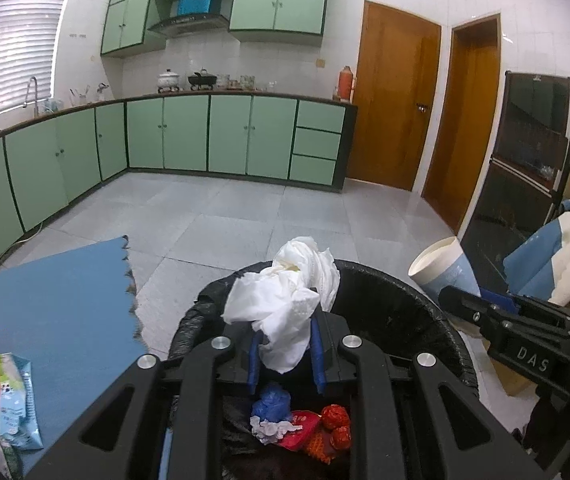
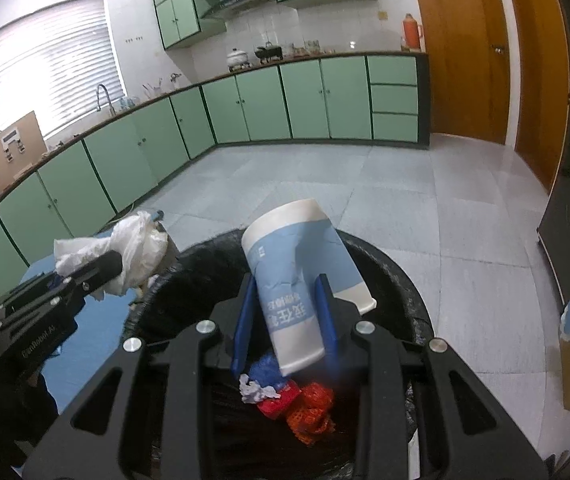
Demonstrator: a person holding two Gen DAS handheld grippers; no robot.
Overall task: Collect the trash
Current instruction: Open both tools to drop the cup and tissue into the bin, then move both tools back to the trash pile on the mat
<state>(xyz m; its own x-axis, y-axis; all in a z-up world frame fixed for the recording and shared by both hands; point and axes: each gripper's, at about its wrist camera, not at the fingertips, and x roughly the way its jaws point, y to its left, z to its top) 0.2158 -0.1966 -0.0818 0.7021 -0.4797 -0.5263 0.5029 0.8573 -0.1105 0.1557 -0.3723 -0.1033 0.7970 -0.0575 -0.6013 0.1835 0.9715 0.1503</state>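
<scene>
Left tool (image 1: 285,356): you clench it on the crumpled tissue (image 1: 285,300), held above the bin (image 1: 425,312) so a release drops it inside.
Right tool (image 2: 285,332): you grip the paper cup (image 2: 297,280), tilted over the same opening.
Bin contents: red and blue wrappers (image 2: 289,396) already in.
Desk (image 1: 57,304): snack packets (image 1: 13,400) remain, likely next.

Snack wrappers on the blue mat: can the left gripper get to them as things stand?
Probably not yet. The left gripper is shut on the crumpled tissue above the trash bin, so its fingers are occupied. The wrappers lie unobstructed on the blue mat beside it; releasing the tissue first should free it.
</scene>
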